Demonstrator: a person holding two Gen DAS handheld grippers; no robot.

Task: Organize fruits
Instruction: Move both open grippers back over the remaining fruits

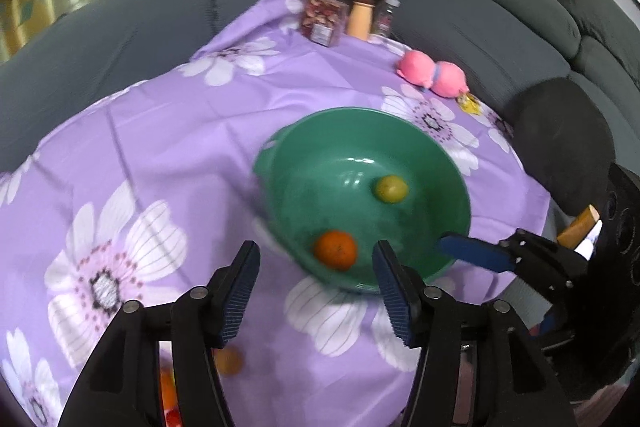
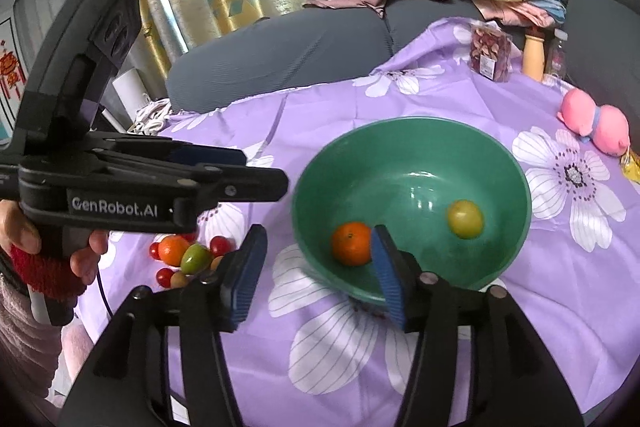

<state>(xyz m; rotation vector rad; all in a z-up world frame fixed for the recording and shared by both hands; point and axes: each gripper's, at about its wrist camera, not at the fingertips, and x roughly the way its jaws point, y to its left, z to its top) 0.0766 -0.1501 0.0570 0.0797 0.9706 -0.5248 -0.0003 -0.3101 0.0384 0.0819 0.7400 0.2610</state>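
Observation:
A green bowl (image 1: 320, 163) (image 2: 400, 155) stands on the purple flowered cloth. In it lie an orange mandarin (image 1: 335, 249) (image 2: 351, 243) and a yellow-green fruit (image 1: 391, 189) (image 2: 465, 219). My left gripper (image 1: 316, 291) hovers open over the bowl's near rim, and nothing is between its pads. My right gripper (image 2: 316, 267) is open too, with its right finger over the near rim beside the mandarin. A small heap of fruit (image 2: 188, 257) (a mandarin, a green one, red cherry tomatoes) lies left of the bowl, below the left gripper (image 2: 260, 173).
A pink plush toy (image 2: 594, 125) and a yellow wrapper (image 1: 470, 103) lie at the cloth's right edge. A snack box (image 1: 322, 21), a wooden grinder (image 1: 360, 19) and a bottle stand at the far end. A grey sofa with piled clothes surrounds the table.

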